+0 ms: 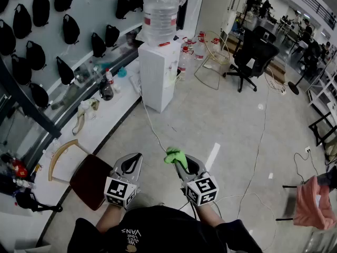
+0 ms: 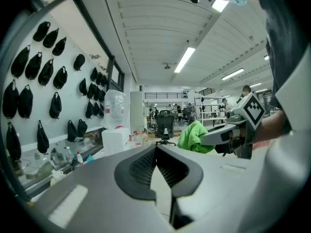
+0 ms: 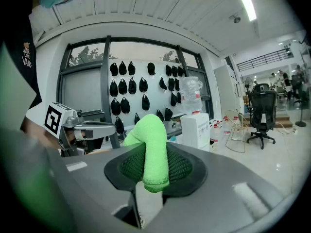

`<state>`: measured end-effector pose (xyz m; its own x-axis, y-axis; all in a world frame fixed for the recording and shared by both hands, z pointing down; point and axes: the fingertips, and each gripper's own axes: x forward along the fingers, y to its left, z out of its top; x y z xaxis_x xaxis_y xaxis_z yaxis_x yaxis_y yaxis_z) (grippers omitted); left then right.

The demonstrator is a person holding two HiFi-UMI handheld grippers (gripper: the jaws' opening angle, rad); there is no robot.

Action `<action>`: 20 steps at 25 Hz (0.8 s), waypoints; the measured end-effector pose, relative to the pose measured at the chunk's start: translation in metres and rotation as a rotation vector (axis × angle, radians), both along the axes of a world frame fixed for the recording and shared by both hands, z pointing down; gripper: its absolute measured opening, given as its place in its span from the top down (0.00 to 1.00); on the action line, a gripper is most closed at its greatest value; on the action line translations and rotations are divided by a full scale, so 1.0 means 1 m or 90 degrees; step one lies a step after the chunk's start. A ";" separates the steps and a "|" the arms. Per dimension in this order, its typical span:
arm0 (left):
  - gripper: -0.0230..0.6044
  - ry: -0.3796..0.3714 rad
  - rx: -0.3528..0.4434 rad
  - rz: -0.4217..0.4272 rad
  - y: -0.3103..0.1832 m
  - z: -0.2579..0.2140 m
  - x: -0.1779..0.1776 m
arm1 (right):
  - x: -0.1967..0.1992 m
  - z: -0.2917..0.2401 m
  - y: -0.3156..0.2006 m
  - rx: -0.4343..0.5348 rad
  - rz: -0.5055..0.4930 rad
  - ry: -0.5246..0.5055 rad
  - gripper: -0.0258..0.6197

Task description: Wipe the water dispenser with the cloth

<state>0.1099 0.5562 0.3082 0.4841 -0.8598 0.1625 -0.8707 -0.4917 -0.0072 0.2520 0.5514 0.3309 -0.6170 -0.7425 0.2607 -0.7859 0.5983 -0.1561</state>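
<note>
The white water dispenser stands against the wall ahead, a clear bottle on top; it also shows small in the left gripper view as the dispenser and in the right gripper view as the dispenser. My right gripper is shut on a bright green cloth, which bulges out between the jaws as the cloth. My left gripper is shut and holds nothing. Both grippers hang low near my body, well short of the dispenser. From the left gripper view the cloth sits to the right.
A wooden chair stands at my left. A long counter with bottles runs along the wall of black bags. A cable trails from the dispenser. A black office chair, a metal frame and spare bottles lie beyond.
</note>
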 end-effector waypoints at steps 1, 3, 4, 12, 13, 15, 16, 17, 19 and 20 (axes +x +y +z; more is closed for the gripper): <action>0.96 -0.002 0.001 0.001 0.000 0.001 0.000 | 0.000 0.000 -0.001 0.000 0.000 -0.008 0.80; 0.96 -0.003 0.001 0.002 -0.001 0.002 0.001 | 0.000 0.001 -0.003 -0.003 -0.002 -0.024 0.80; 0.96 -0.004 0.001 0.001 -0.002 0.003 0.000 | -0.001 0.002 -0.004 -0.006 -0.005 -0.030 0.79; 0.96 0.004 -0.005 0.000 -0.038 0.009 -0.012 | -0.013 0.006 -0.040 -0.023 -0.009 -0.035 0.79; 0.96 0.006 -0.002 0.001 -0.045 0.010 -0.016 | -0.017 0.006 -0.048 -0.024 -0.006 -0.035 0.79; 0.96 0.009 -0.003 0.005 -0.061 0.010 -0.025 | -0.025 0.006 -0.064 -0.027 -0.001 -0.035 0.79; 0.96 0.011 -0.008 0.007 -0.070 0.009 -0.030 | -0.031 0.005 -0.072 -0.028 0.001 -0.034 0.79; 0.96 0.015 -0.014 0.006 -0.079 0.009 -0.037 | -0.037 0.003 -0.080 -0.029 0.002 -0.033 0.79; 0.96 0.020 -0.020 0.005 -0.098 0.008 -0.051 | -0.049 0.000 -0.097 -0.028 0.007 -0.030 0.79; 0.96 0.020 -0.016 0.009 -0.108 0.007 -0.058 | -0.055 -0.002 -0.107 -0.028 0.011 -0.029 0.79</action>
